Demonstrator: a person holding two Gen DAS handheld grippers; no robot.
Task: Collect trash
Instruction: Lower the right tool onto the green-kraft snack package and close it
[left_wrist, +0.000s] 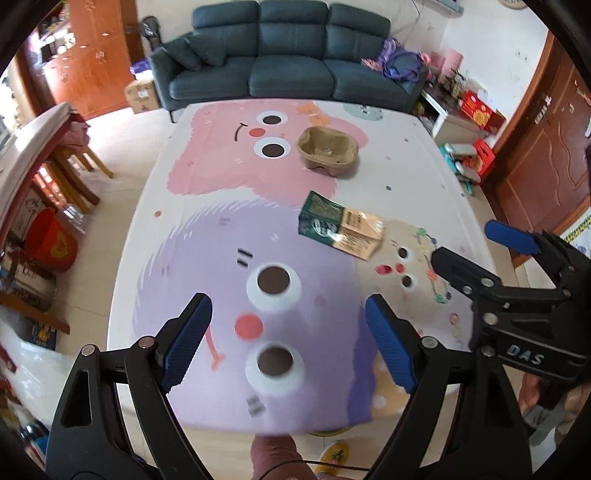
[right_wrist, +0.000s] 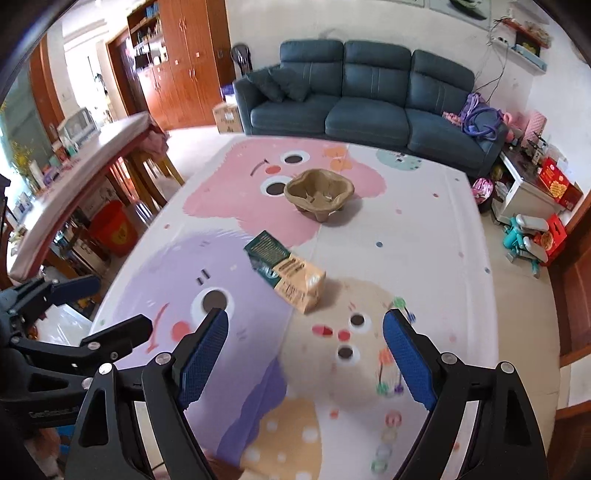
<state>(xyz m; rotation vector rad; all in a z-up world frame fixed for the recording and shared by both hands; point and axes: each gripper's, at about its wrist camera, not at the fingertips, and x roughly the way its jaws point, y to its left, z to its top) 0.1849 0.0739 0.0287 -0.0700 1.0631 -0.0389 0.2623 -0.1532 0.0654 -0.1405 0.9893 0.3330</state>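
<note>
Nothing looks collected yet, judging from how things lie. The flattened green-and-tan carton (left_wrist: 341, 229) rests on its side near the middle of the tabletop (left_wrist: 424, 177), and the brown moulded-pulp cup tray (left_wrist: 328, 151) sits well apart from it, farther toward the sofa (left_wrist: 291, 59). Both are untouched, and no bag or bin for the trash is plainly identifiable on the table; a red bucket (left_wrist: 51, 243) stands on the floor to the left, though whether it serves as the bin cannot be told.

The left gripper (left_wrist: 288, 339) hangs above the near edge with its fingers wide apart and nothing between them. The right gripper (right_wrist: 306, 354) is likewise spread and empty, and it is aimed roughly at the carton, which lies just ahead of its fingertips; that seems the likelier first pick.

The tabletop carries a glossy cloth printed with pink, purple and beige cartoon faces. Around it is a living room: tiled floor, orange-brown wooden cabinets (right_wrist: 177, 62), a second table (right_wrist: 85, 162) at the left, and toys and red boxes (right_wrist: 557, 184) at the right
</note>
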